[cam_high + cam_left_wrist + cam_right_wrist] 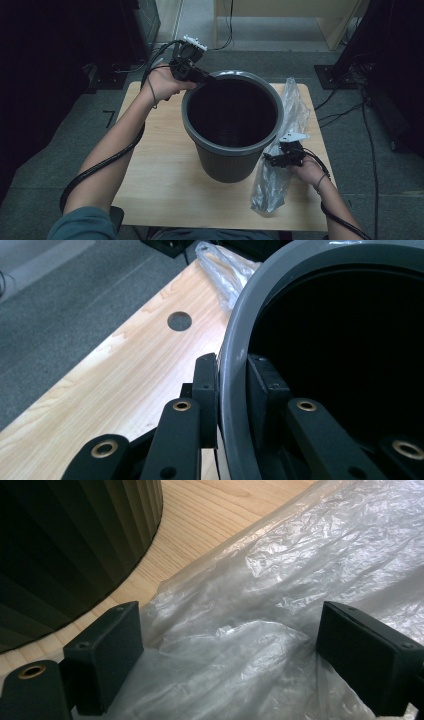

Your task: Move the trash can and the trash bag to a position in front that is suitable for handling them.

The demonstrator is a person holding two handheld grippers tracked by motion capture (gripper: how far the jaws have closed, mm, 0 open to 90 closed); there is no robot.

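The bin (232, 125) stands upright at the middle of the surface (160, 165), unlined and dark inside. Its far-left rim is clamped by the left gripper (232, 390), 1 jaw outside the wall and 1 inside. The clear bag (280, 150) lies crumpled on the surface just right of the bin. The right gripper (227, 655) is held wide over the bag, with film between the jaws but not pinched. By judgement, only steadying is done; grasping, opening and fitting the bag are left.
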